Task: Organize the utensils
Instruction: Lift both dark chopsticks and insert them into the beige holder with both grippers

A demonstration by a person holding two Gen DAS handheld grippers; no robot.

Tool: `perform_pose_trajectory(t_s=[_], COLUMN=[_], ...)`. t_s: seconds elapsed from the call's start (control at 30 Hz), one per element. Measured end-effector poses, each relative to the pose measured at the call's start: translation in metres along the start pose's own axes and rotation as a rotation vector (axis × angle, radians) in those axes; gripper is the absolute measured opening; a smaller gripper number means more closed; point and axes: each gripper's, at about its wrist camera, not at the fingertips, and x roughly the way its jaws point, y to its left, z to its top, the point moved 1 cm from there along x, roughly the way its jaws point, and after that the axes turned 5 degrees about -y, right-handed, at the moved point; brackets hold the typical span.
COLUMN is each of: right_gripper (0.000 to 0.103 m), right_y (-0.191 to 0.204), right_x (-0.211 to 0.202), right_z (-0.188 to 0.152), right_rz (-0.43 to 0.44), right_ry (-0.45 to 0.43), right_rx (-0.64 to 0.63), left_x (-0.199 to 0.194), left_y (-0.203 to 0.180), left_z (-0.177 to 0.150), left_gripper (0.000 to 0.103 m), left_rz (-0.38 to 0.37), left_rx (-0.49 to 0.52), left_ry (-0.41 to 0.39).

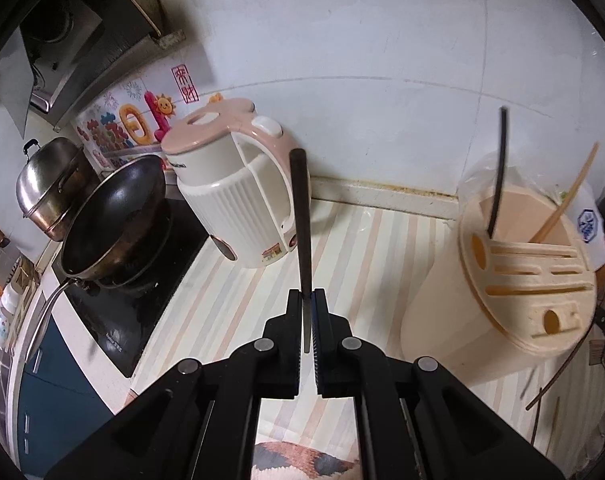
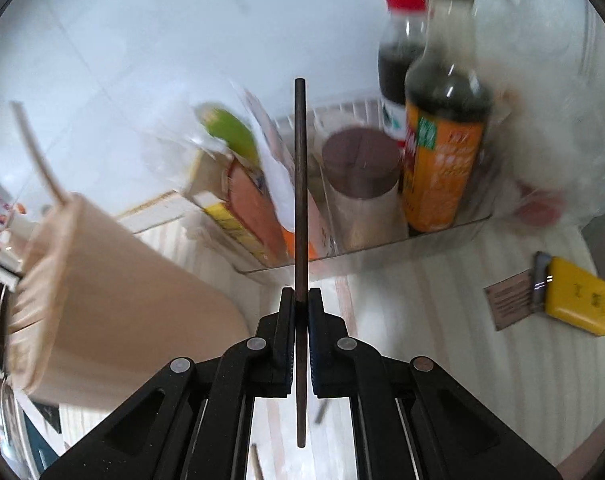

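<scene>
On the striped kitchen counter (image 1: 238, 320) we see our left gripper (image 1: 307, 300) clamped on a dark chopstick (image 1: 301, 216) pointing up before the kettle (image 1: 238, 192). Our right gripper (image 2: 301, 300) pinches another dark chopstick (image 2: 300, 200) near the beige utensil holder (image 1: 514, 280), where two sticks already stand, beside sauce bottles (image 2: 442, 152).

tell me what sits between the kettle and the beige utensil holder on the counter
In the left wrist view, only bare striped counter lies between the kettle and the utensil holder; the dark chopstick gripped by the left tool crosses in front.
</scene>
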Motion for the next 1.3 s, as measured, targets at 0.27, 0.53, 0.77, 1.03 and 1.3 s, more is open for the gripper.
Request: perform_pose_trajectory(t_s=[0.27, 0.53, 0.77, 1.03, 1.3], right_gripper=[0.006, 0.006, 0.006, 0.006, 0.006], right_y=[0.014, 0.046, 0.076, 0.104, 0.127], right_x=[-0.087, -0.154, -0.180, -0.176, -0.138], right_z=[0.015, 0.052, 0.086, 0.121, 0.133], right_rz=[0.065, 0.180, 0.238, 0.276, 0.290], right_ry=[-0.112, -0.190, -0.252, -0.314, -0.351], right_rx=[-0.044, -0.068, -0.078, -0.075, -0.096], left_x=[-0.061, -0.126, -0.164, -0.152, -0.100], left_y=[0.020, 0.029, 0.017, -0.008, -0.044], left_z=[0.009, 0.045, 0.083, 0.119, 0.131], left_gripper=[0.002, 0.002, 0.002, 0.002, 0.002], left_rz=[-0.101, -0.263, -0.387, -0.470, -0.481], left_rx=[-0.035, -0.070, -0.056, -0.043, 0.002], left_ry=[-0.068, -0.144, -0.204, -0.190, -0.118])
